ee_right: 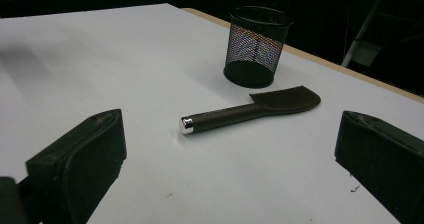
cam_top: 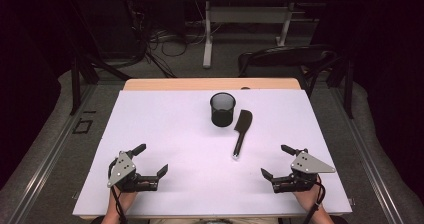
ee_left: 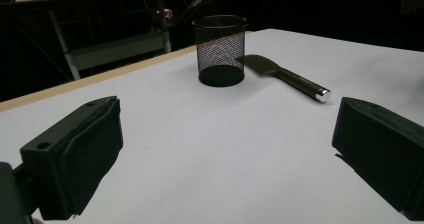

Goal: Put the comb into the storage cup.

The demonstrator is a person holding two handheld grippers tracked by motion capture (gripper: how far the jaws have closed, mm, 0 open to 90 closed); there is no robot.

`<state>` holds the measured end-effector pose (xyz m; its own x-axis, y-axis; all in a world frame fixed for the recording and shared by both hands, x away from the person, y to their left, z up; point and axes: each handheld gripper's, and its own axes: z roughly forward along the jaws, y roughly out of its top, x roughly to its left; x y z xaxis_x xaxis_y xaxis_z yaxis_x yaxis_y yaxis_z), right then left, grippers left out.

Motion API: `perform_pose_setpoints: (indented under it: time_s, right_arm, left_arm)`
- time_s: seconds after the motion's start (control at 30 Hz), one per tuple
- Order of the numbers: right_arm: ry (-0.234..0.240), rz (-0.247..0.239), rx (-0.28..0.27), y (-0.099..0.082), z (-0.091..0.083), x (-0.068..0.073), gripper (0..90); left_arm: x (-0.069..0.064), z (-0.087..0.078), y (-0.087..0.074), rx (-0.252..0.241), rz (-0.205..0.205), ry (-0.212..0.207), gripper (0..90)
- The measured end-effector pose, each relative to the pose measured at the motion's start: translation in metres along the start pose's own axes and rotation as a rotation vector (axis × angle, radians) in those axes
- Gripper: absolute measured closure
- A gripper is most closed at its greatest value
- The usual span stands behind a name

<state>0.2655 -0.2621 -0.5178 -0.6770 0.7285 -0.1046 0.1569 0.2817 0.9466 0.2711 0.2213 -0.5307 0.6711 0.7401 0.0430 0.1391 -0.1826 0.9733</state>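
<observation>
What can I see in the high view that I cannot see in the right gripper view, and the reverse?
High view alone: both grippers at once, the left gripper and the right gripper, each with fingers spread open and nothing between them, plus the person's forearms, the floor and the cables beyond the table.

Right gripper view alone: a close look at the silver cap at the end of the spatula's handle and at the weave of the mesh cup.

Both: the white table, the upright mesh cup, and the spatula lying flat beside it, apart from it.
</observation>
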Motion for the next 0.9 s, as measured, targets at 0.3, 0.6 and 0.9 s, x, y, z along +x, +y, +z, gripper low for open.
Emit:
perform_pose_setpoints:
  time_s: [0.3, 0.6, 0.9]
  right_arm:
    - [0.023, 0.008, 0.020, 0.000, 0.005, -0.002, 0.0]
    - [0.022, 0.016, 0.063, 0.003, 0.013, -0.001, 0.0]
    - [0.047, 0.023, 0.088, 0.008, 0.028, -0.003, 0.0]
  left_arm:
    - [0.004, 0.002, 0.001, -0.005, -0.006, 0.004, 0.0]
    - [0.007, 0.007, 0.002, -0.001, -0.005, -0.009, 0.0]
    - [0.006, 0.009, 0.003, 0.003, 0.000, -0.018, 0.0]
